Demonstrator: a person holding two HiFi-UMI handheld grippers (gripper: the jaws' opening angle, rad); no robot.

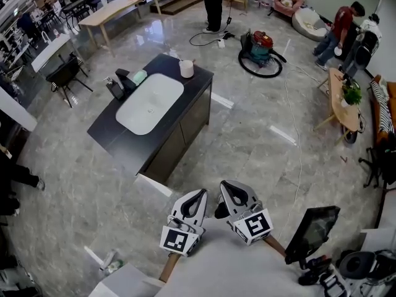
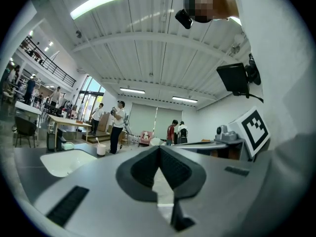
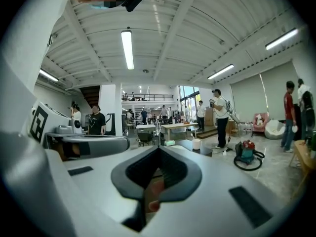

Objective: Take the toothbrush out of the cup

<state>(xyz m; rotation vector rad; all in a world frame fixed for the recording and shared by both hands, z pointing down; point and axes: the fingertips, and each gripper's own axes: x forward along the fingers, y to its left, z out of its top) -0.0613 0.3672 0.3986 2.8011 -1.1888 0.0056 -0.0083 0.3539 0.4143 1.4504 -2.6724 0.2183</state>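
A white cup (image 1: 186,68) with a toothbrush standing in it sits at the far corner of a dark counter (image 1: 114,138) with a white sink basin, several steps ahead of me. The cup (image 2: 101,149) also shows small at the left of the left gripper view, and the cup (image 3: 196,144) shows just right of centre in the right gripper view. My left gripper (image 1: 201,193) and right gripper (image 1: 225,187) are side by side, low in the head view, far from the counter. The left gripper (image 2: 159,149) and right gripper (image 3: 158,151) are both shut with nothing between their fingers.
A black faucet (image 1: 117,85) and a green item (image 1: 139,77) sit by the basin. A red-and-teal vacuum cleaner (image 1: 260,49) with its hose lies on the floor beyond. People stand at the back. A black chair (image 1: 64,76), a low table (image 1: 342,101) and a dark screen (image 1: 312,231) stand around.
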